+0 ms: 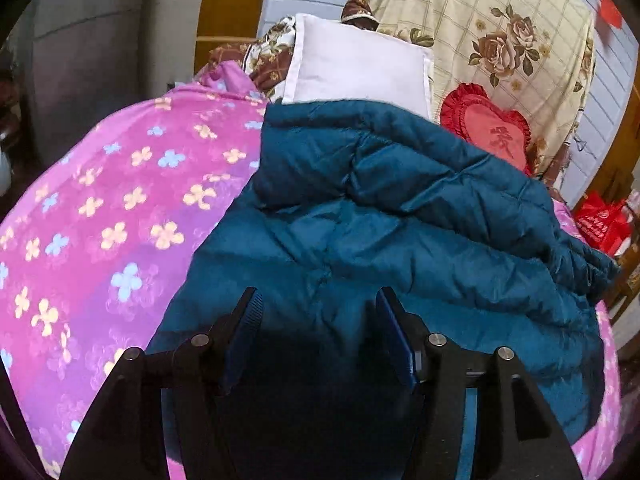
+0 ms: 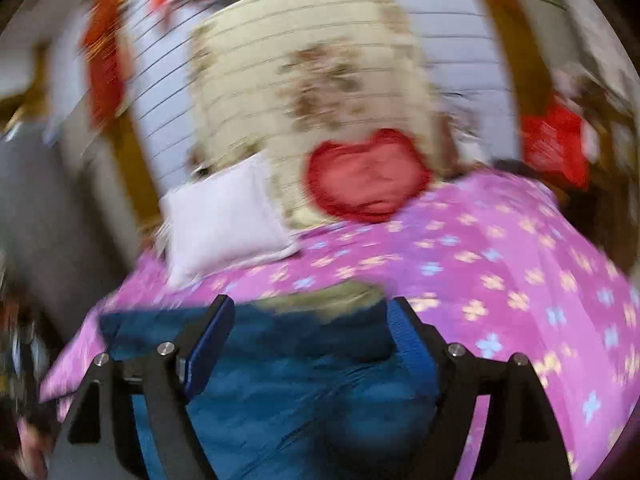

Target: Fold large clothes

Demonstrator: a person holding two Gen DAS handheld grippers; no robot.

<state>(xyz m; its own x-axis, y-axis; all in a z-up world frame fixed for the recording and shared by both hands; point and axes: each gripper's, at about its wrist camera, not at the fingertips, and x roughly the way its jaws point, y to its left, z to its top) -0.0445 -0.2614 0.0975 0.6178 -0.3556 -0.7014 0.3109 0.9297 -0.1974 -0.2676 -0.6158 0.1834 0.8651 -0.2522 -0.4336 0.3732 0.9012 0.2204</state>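
A teal quilted down jacket lies bunched on a pink flowered bedspread, one part folded over the rest. My left gripper stands open just above the jacket's near part, nothing between its blue pads. The right wrist view is blurred by motion. There the same jacket lies below my right gripper, whose jaws stand wide apart with no cloth pinched between them. A pale furry trim shows at the jacket's far edge.
At the head of the bed lie a white pillow, a red heart-shaped cushion and a cream rose-print quilt. A red bag sits off the bed's right side. The pink bedspread spreads out to the right of the jacket.
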